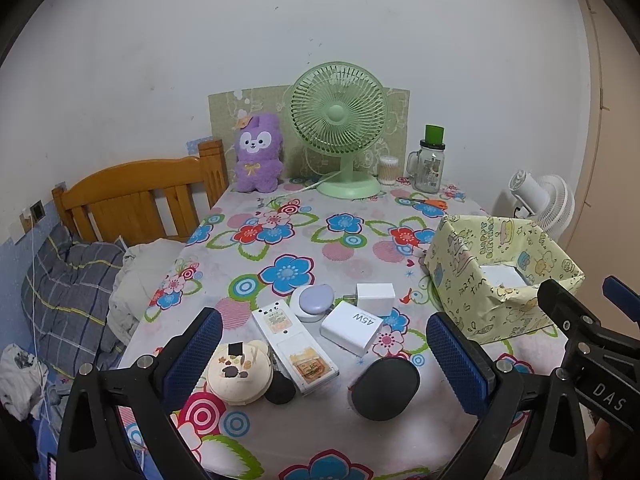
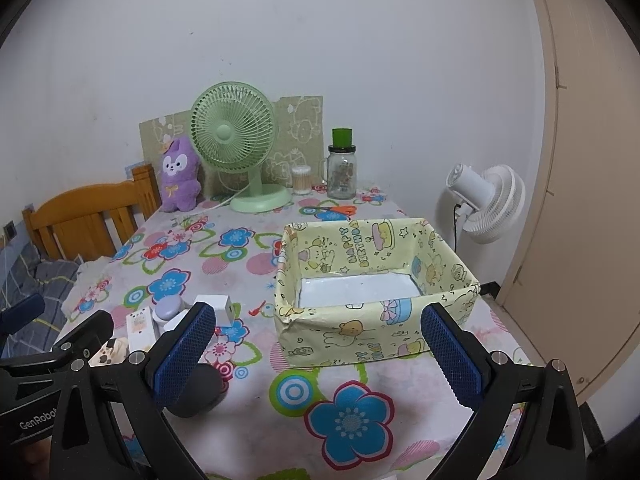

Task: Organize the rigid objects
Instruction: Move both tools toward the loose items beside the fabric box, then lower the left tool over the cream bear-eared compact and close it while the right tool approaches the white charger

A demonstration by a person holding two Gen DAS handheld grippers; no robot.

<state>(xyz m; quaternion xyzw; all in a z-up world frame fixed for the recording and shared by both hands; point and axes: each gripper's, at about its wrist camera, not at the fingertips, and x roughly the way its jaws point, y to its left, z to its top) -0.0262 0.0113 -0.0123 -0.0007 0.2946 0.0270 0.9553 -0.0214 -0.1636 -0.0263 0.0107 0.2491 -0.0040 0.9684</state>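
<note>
Several small rigid objects lie near the table's front edge: a round cream case [image 1: 239, 374], a white remote [image 1: 294, 350], a lilac-topped round case [image 1: 314, 301], a white 45W charger [image 1: 352, 328], a small white plug cube [image 1: 375, 298] and a black oval case [image 1: 385, 389]. My left gripper [image 1: 324, 360] is open, its fingers either side of this cluster, above it. A yellow patterned box [image 2: 374, 280] stands open on the right, with a white bottom. My right gripper [image 2: 318, 354] is open and empty in front of the box's near wall.
At the table's back stand a green desk fan [image 1: 340, 128], a purple plush [image 1: 258, 154], a cotton-swab tub [image 1: 388, 170] and a glass jar with a green lid [image 1: 431, 162]. Orange scissors [image 2: 334, 210] lie behind the box. A bed is left, a white floor fan [image 2: 486, 200] right.
</note>
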